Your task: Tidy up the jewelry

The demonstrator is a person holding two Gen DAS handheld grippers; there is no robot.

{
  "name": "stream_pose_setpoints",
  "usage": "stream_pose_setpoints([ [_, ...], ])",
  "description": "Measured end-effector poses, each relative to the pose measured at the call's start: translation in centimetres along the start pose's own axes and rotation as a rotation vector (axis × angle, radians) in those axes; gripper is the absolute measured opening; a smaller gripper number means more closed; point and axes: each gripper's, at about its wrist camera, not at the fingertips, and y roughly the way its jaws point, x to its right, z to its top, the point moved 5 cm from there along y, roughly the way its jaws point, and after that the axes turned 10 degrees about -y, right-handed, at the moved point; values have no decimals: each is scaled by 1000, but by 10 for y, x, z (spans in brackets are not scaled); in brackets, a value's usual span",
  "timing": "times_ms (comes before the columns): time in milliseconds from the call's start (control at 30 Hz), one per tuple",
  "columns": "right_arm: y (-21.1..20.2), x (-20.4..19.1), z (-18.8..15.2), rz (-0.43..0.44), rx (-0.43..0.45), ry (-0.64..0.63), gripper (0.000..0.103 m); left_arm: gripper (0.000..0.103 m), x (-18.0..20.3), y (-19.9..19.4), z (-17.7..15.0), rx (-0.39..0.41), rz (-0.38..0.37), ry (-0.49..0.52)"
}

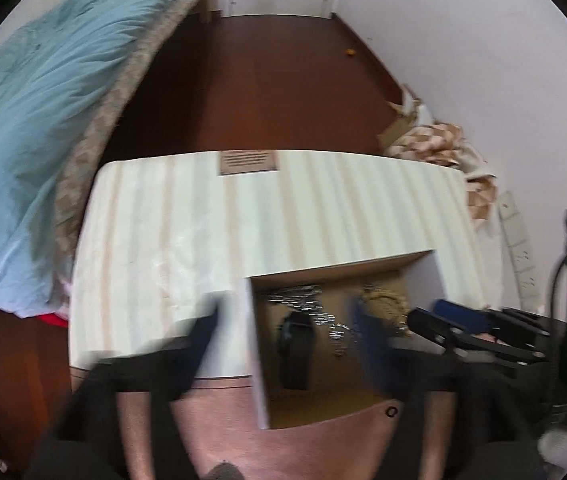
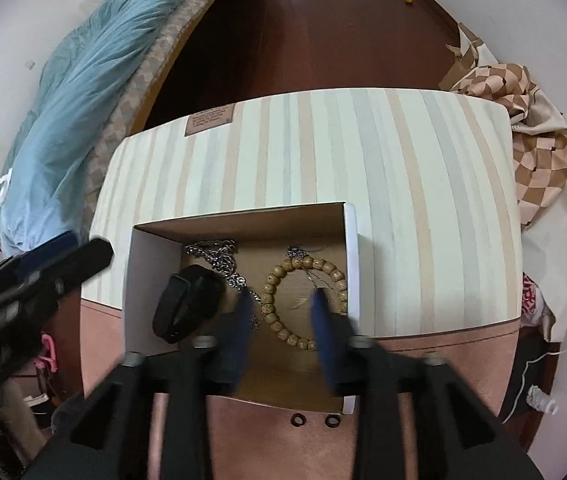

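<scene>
Where right tongs [image 2: 281, 312] gape, bead bracelet [image 2: 303, 304] between, boxed.

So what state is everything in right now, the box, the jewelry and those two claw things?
Box: open, no lid on it.
Bead bracelet: lying flat in the box, loose.
Chain: heaped in the box, tangled.
Black band: curled in the box, leaning at its left wall.
Right gripper: open, above the bracelet, holding nothing.
Left gripper: open, blurred, holding nothing.

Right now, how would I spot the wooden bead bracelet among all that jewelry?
Find the open white box on the striped cushion. The bead bracelet lies in its right half, a tan ring beside the black band and silver chains.
</scene>
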Motion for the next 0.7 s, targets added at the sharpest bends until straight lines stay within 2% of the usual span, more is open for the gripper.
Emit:
stream_pose_setpoints([
  [233, -15, -2, -3, -50, 33, -15, 49, 82, -24, -2, -15, 29, 57, -31],
  [300, -22, -4, -5, -80, 50, -26, 49, 87, -28, -4, -21, 34, 72, -33],
  [333, -25, -4, -6, -94, 55, -31, 49, 93, -30, -6, -24, 39, 74, -34],
  [367, -29, -6, -8, -124, 62, -44, 55, 98, -31, -7, -26, 47, 75, -37],
  [400, -32, -7, -11, -147, 68, -57, 67, 98, -33, -10, -30, 59, 79, -40],
  [433, -34, -8, -13, -175, 73, -69, 74, 99, -34, -12, -33, 71, 87, -40],
  [467, -35, -9, -15, -197, 76, -79, 86, 99, -35, -14, -36, 78, 94, -38],
  [500, -37, -11, -19, -227, 76, -95, 91, 99, -36, -15, -40, 86, 109, -38],
  [567, -37, -12, -26, -268, 72, -106, 92, 100, -36, -17, -46, 99, 127, -35],
  [633, -38, -13, -34, -308, 71, -108, 100, 100, -35, -18, -52, 104, 133, -31],
  [700, -41, -13, -41, -330, 84, -104, 102, 100, -35, -18, -59, 103, 140, -29],
])
